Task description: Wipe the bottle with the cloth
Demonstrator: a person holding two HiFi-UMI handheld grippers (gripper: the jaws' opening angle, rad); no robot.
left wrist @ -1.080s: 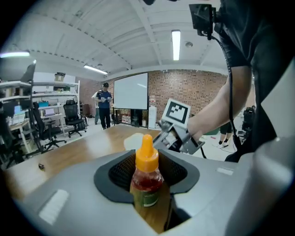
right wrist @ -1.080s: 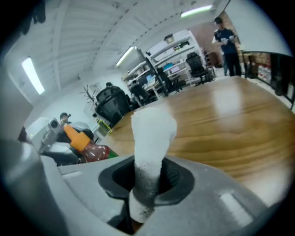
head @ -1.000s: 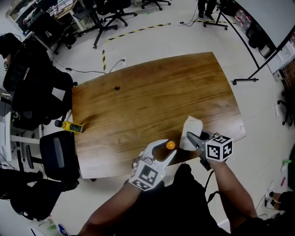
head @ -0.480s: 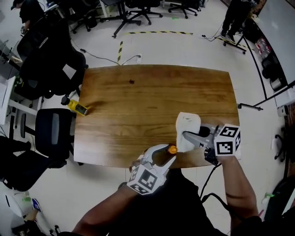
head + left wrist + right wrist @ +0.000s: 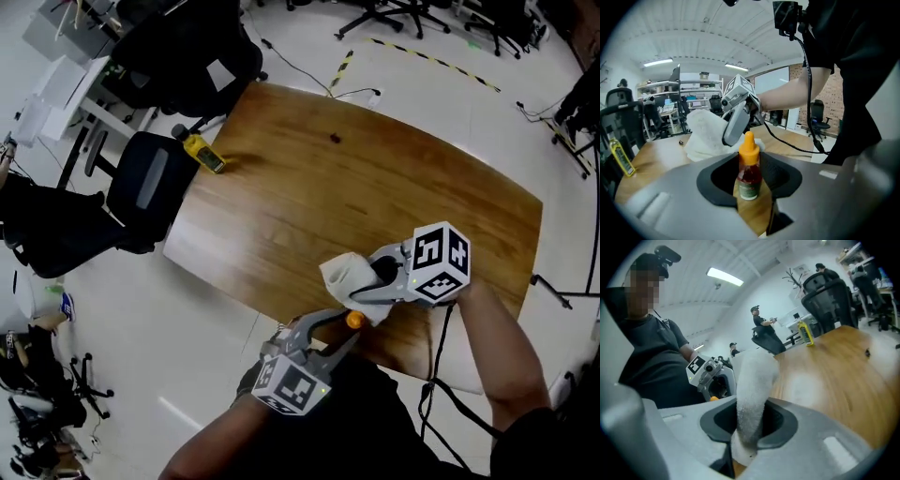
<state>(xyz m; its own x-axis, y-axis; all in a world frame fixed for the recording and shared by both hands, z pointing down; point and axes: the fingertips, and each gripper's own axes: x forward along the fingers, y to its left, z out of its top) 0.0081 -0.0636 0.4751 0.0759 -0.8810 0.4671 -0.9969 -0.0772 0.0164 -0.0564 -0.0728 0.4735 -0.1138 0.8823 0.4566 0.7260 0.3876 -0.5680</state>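
A small bottle (image 5: 749, 169) of red sauce with an orange cap (image 5: 354, 320) stands upright between the jaws of my left gripper (image 5: 750, 183), whose jaws have just been closing on it. In the head view the left gripper (image 5: 343, 330) hangs at the near edge of the wooden table (image 5: 309, 202). My right gripper (image 5: 371, 285) is shut on a white cloth (image 5: 343, 275), which bulges out just above and left of the cap. The right gripper view shows the cloth (image 5: 752, 390) pinched in the jaws, with the left gripper (image 5: 710, 377) close behind it.
A yellow bottle (image 5: 203, 154) lies at the table's far left edge, beside a black office chair (image 5: 142, 184). A small dark object (image 5: 336, 139) sits on the far part of the table. More chairs, desks and people fill the room behind.
My right gripper has rolled and carried the cloth leftward, up against the bottle's cap. The left gripper has stayed by the near edge with the bottle. The head camera has swung round.
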